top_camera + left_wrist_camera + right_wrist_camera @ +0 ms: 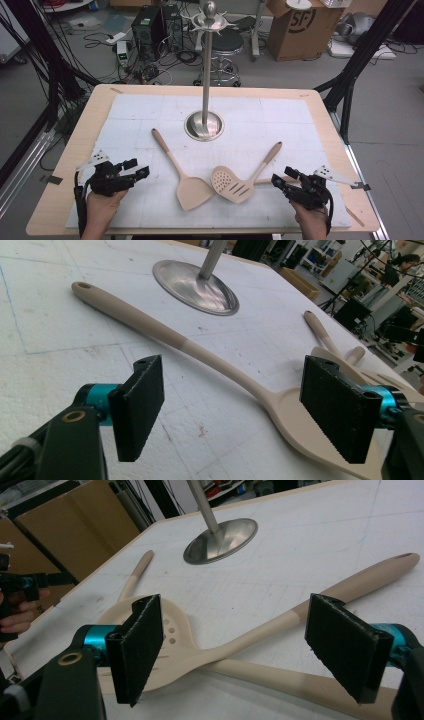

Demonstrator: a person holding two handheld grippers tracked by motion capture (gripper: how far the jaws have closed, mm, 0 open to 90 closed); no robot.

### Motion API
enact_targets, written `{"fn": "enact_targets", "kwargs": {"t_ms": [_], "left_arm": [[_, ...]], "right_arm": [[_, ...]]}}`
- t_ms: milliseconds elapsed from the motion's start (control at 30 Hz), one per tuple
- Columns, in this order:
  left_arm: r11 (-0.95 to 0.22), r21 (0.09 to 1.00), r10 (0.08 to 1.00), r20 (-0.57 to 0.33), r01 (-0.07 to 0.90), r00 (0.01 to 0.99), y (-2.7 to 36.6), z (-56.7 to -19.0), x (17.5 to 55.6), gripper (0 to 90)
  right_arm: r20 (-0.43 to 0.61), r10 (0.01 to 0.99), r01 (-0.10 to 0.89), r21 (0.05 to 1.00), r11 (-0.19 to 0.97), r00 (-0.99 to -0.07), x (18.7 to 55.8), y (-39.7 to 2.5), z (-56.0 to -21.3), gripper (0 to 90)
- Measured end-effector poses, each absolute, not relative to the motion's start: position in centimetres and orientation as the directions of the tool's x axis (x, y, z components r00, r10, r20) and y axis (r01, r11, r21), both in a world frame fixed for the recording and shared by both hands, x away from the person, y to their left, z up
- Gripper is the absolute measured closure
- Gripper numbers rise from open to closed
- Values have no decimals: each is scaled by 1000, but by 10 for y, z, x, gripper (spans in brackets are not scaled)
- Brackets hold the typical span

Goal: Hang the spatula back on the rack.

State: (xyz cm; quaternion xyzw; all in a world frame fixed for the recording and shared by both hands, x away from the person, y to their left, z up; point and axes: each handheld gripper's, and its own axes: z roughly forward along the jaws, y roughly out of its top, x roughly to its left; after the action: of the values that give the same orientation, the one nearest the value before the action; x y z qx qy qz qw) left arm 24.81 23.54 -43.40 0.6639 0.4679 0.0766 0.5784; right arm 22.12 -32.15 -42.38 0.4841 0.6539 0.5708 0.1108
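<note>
On the white foam mat that covers the tabletop lie three beige kitchen utensils: a solid spatula left of centre, its handle running up toward the stand, a slotted spatula to its right with its blade just beside the solid one's, and a third utensil whose handle passes under the slotted spatula's handle, its head hidden. One steel utensil stand rises behind them, with hook arms at its top. The left hand-held gripper hovers near the solid spatula's blade with its jaws wide apart, holding nothing; the right hand-held gripper sits just beside the slotted spatula, jaws likewise spread and empty. These tools look light and stiff, probably smooth silicone or plastic, so somewhat slippery. The handle is likely the best place to grip each, near the neck where it thickens, leaving the hanging hole at the end free.
</note>
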Motion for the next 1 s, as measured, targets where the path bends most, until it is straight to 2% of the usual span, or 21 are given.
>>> {"fn": "enact_targets", "kwargs": {"t_ms": [633, 867, 1000], "left_arm": [[104, 835, 714, -441, 540, 544, 236, -437, 251, 263], [110, 830, 718, -447, 548, 533, 237, -438, 250, 269], [110, 833, 722, -441, 542, 532, 238, -437, 249, 268]], "right_arm": [[494, 692, 563, 812, -151, -527, 240, -297, -406, 225], [518, 667, 592, 793, -140, -536, 260, -276, -392, 293], [523, 660, 601, 788, -133, -540, 266, -268, -389, 295]]}}
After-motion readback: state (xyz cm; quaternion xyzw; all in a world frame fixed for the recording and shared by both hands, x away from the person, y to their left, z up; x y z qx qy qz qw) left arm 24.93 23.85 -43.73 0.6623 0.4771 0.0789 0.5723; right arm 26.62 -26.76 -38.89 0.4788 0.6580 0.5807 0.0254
